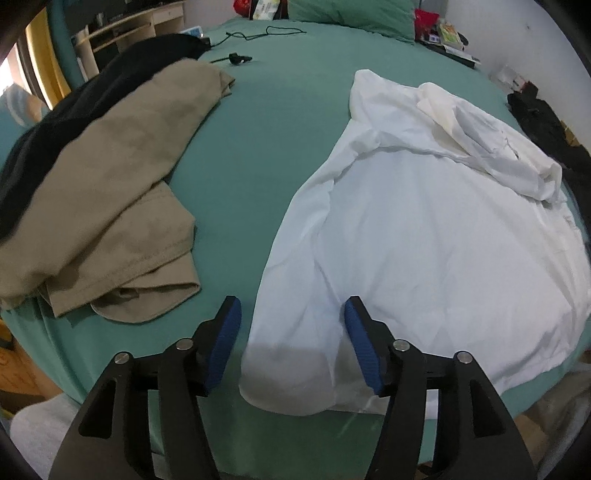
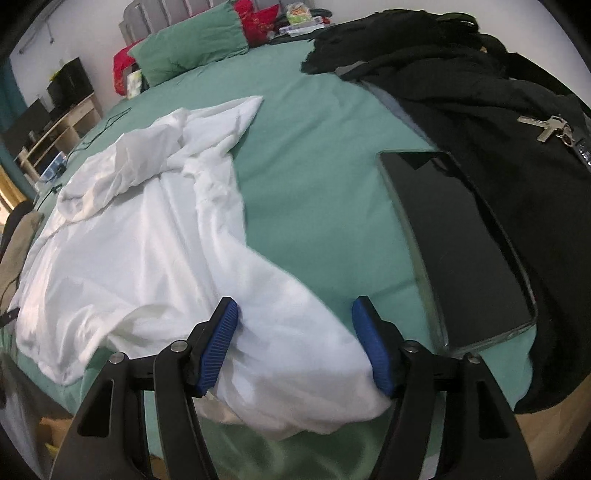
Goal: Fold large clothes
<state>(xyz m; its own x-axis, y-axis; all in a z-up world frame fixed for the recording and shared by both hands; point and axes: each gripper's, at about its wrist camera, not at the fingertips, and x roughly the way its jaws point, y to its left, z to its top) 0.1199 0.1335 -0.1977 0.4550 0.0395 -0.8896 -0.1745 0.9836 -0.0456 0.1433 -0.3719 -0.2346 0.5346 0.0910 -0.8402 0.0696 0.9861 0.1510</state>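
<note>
A large white shirt (image 1: 424, 229) lies spread and wrinkled on the green bed (image 1: 258, 147), collar end far, hem near the front edge. My left gripper (image 1: 291, 314) is open, its blue pads (image 1: 225, 343) straddling the shirt's near left corner just above the cloth. In the right wrist view the same white shirt (image 2: 147, 236) lies to the left and its near right corner runs between my open right gripper (image 2: 295, 314). The blue pads (image 2: 371, 347) stand either side of the cloth without closing on it.
A tan garment (image 1: 110, 184) over a black one (image 1: 74, 107) lies on the bed's left. A black garment (image 2: 498, 110) with keys (image 2: 550, 127) and a black tablet (image 2: 458, 240) lie on the right. Pillow (image 2: 192, 48), cable (image 1: 258, 33) and clutter sit far back.
</note>
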